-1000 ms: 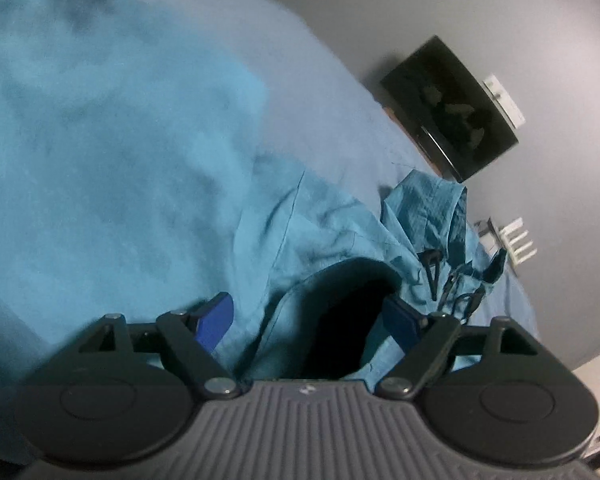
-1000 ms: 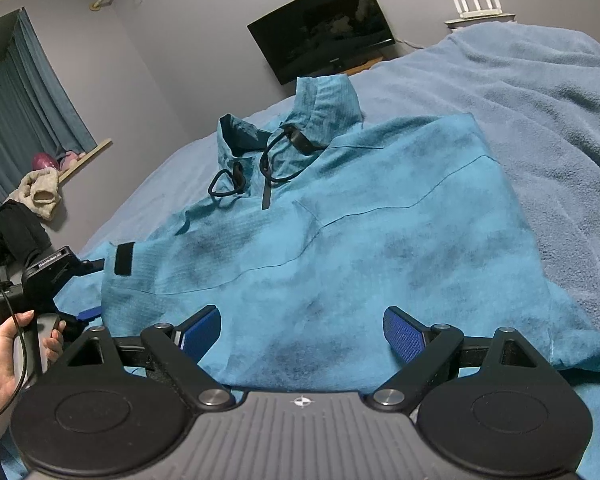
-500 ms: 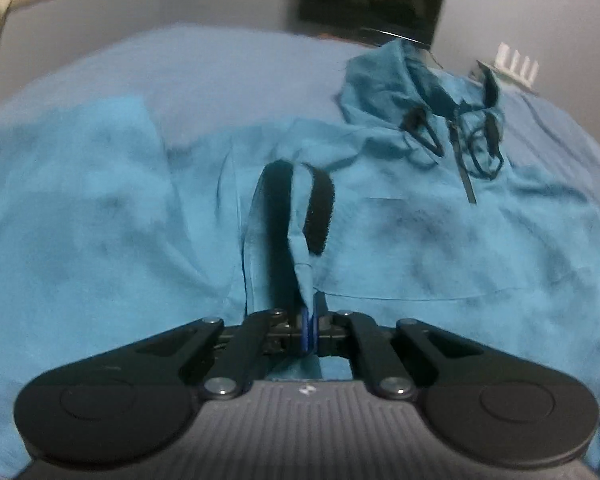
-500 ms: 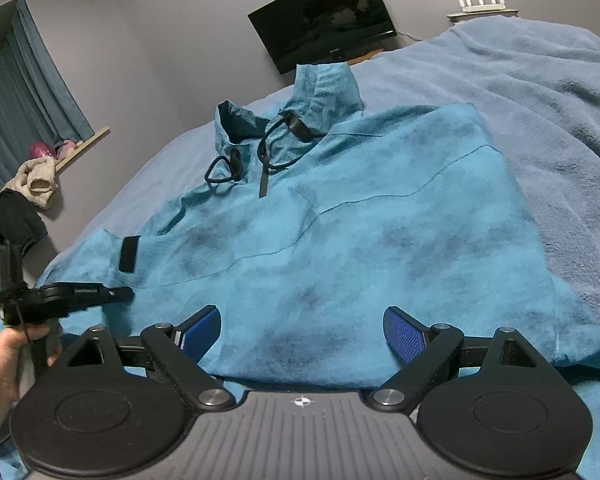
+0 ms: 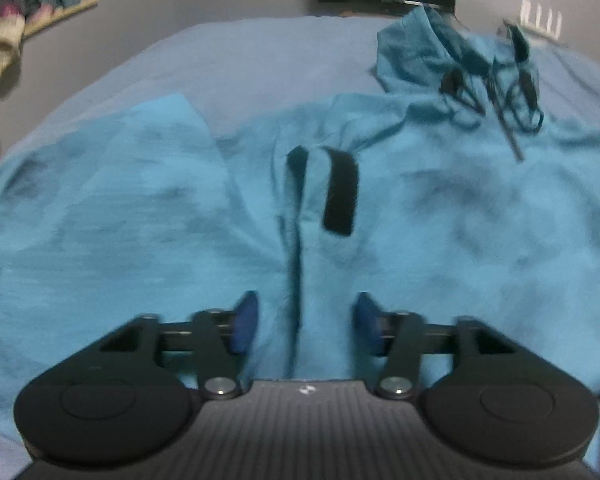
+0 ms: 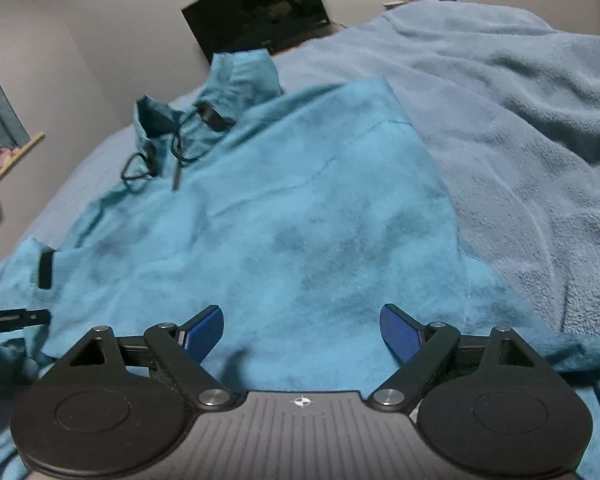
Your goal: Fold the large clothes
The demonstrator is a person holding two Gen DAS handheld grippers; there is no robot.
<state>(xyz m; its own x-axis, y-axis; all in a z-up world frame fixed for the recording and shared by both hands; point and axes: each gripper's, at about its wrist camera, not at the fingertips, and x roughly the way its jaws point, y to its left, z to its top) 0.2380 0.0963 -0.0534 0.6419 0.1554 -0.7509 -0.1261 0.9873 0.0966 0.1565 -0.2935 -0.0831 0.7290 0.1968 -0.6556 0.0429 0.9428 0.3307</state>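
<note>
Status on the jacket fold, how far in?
Early. Done: one sleeve laid in across the jacket chest. In hand: nothing. The left hand-held gripper has just been opening, sleeve fabric between its pads but loose; the right hand-held gripper hovers open over the hem. Left: body still spread flat on the bed.

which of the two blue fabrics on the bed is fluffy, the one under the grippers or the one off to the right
The one to the right: the blanket, paler with a plush pile, lying rumpled. The jacket under the grippers is brighter teal, smooth, with seams and black cords.
</note>
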